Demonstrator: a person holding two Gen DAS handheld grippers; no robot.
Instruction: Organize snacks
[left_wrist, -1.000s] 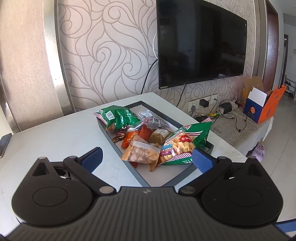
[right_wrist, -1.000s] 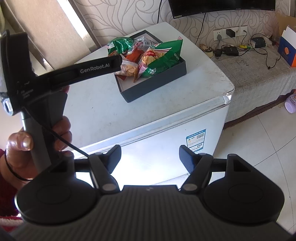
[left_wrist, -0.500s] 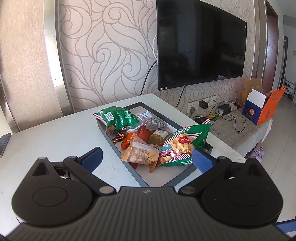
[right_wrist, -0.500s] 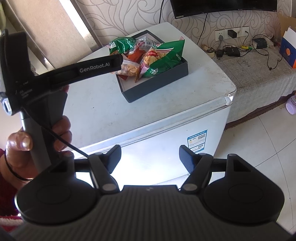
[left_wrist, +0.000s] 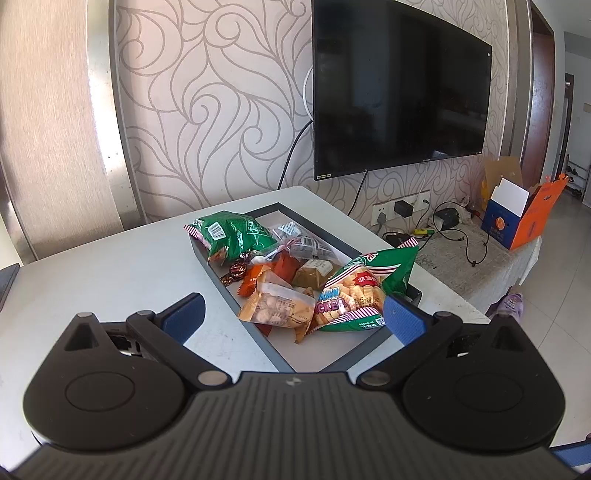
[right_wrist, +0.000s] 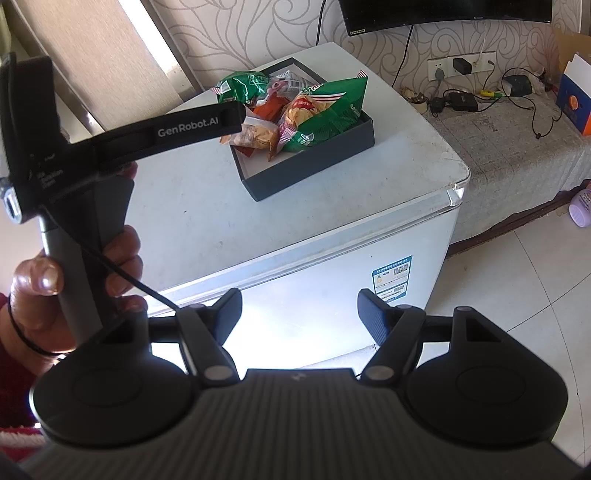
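Observation:
A dark grey tray (left_wrist: 273, 354) (right_wrist: 314, 170) on the white fridge top holds several snack packs: a green cracker bag (left_wrist: 358, 291) (right_wrist: 325, 110) at its near right, a second green bag (left_wrist: 232, 236) (right_wrist: 240, 86) at the far left, a clear pack of orange snacks (left_wrist: 277, 306), and small sweets. My left gripper (left_wrist: 291, 314) is open and empty, held just short of the tray's near end. My right gripper (right_wrist: 299, 314) is open and empty, well back from the fridge and above the floor. The left gripper's body (right_wrist: 166, 129) crosses the right wrist view.
The white fridge top (left_wrist: 110, 277) (right_wrist: 192, 206) has a rounded front right corner. A TV (left_wrist: 399, 85) hangs on the patterned wall. A low bench with cables and an orange box (left_wrist: 524, 218) stands to the right. A dark object (left_wrist: 7, 280) lies at the left edge.
Both grippers have barely moved and stay open. The right wrist view has shifted slightly, so the tray sits a little further right in it.

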